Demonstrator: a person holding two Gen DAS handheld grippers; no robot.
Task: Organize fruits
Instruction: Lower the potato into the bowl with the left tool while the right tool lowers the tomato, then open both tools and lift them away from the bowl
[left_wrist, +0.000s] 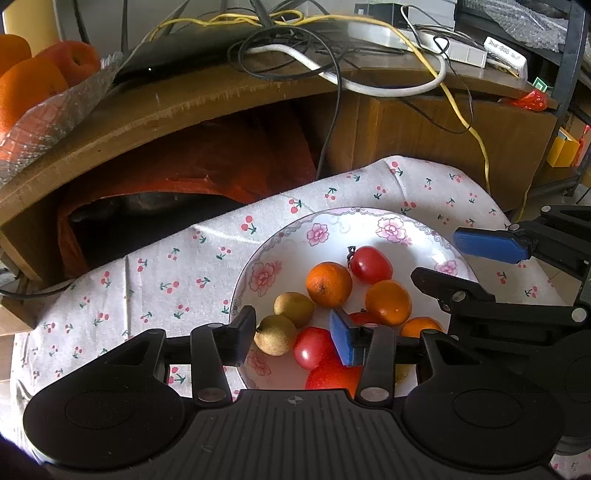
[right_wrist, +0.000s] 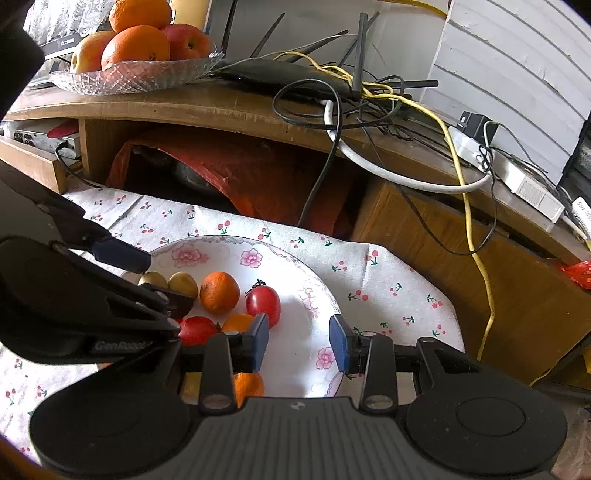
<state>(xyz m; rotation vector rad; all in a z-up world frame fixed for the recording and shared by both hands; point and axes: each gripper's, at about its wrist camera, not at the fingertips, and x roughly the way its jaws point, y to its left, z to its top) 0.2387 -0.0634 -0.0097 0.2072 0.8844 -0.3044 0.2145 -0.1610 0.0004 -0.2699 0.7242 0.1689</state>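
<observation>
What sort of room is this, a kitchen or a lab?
Most likely a lived-in home corner, not a lab: a cherry-print cloth under a floral plate of small fruit, a glass fruit bowl on a worn wooden cabinet, and a router amid tangled cables.

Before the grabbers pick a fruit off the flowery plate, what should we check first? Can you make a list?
1. Left gripper open: ok, its jaws stand apart.
2. Fruit between its jaws: ok, a red tomato and a yellow-brown fruit sit there.
3. Only one fruit in the gap: not ok, two are.
4. Right gripper open: ok, over bare plate.
5. Grippers apart: cannot tell, they look close.
6. Glass bowl has room: cannot tell.
</observation>
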